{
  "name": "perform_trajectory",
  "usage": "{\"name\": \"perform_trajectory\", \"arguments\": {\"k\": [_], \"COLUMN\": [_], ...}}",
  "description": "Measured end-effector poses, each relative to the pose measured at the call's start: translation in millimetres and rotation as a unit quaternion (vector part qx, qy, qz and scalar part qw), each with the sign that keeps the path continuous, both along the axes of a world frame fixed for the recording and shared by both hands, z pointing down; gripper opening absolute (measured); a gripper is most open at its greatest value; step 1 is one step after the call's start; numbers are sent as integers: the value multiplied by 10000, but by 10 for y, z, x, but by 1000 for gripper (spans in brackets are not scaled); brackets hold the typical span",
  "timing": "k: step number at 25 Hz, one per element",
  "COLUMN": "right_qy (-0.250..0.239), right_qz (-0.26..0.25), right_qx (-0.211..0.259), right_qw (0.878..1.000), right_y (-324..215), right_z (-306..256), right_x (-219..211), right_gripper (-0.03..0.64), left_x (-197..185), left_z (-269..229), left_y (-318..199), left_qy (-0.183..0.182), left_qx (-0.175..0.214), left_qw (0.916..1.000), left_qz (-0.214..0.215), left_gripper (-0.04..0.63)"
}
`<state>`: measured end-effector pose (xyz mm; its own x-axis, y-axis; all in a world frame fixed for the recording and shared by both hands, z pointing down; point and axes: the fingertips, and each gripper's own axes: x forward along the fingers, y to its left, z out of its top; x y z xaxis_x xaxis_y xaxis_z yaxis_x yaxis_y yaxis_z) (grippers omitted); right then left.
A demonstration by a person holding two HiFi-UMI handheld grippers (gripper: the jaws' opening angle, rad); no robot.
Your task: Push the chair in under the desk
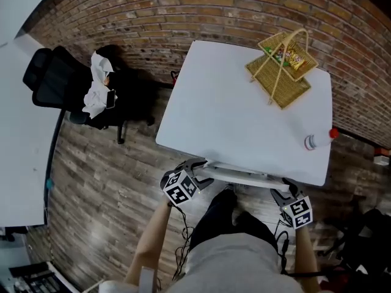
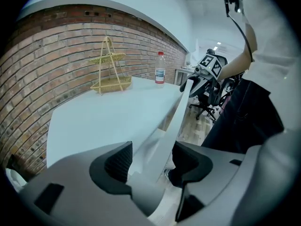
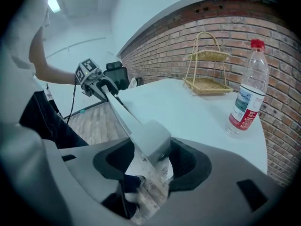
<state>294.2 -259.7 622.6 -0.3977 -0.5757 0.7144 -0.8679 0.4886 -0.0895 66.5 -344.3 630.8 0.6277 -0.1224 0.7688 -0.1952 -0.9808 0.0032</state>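
Chair (image 1: 244, 177): back rail at tabletop's (image 1: 244, 115) near edge, seat hidden underneath, apparently nearly in. Your left tongs (image 1: 204, 171) and right tongs (image 1: 282, 194) clamp that rail; probably a final nudge left.

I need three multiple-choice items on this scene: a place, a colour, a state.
1. Where on the white desk does the two-tier wicker basket stand?
A. far right corner
B. near edge
C. left edge

2. What colour is the cap of the water bottle?
A. blue
B. red
C. green

3. What is the state of the right gripper?
A. open, empty
B. shut on the chair's top rail
C. shut on the bottle

Key: 1 A, the head view shows it there; 2 B, the cap is red; 3 B, the rail's end fills its jaws.
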Motion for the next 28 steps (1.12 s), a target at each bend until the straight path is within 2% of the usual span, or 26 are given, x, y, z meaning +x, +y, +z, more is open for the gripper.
{"name": "perform_trajectory", "arguments": {"k": [10,19,23,28], "right_qy": [-31,-33,-18,-88], "right_qz": [208,365,379,727], "right_qx": [63,157,217,229], "right_qw": [9998,9992,9990,9971], "right_y": [-255,-305,-297,-263], "right_z": [-13,-29,-24,-16], "right_x": [-167,-222,-218,-194], "right_gripper": [233,233,235,246], "left_x": [-104,-130,-175,-266], "left_z": [8,-3,-13,-29], "left_y": [-377,-446,-473,-486], "left_qy": [-26,83,244,468], "left_qx": [38,141,109,182], "left_qw": [9996,9992,9996,9974], "left_qz": [277,378,-13,-518], "left_gripper": [275,275,304,314]}}
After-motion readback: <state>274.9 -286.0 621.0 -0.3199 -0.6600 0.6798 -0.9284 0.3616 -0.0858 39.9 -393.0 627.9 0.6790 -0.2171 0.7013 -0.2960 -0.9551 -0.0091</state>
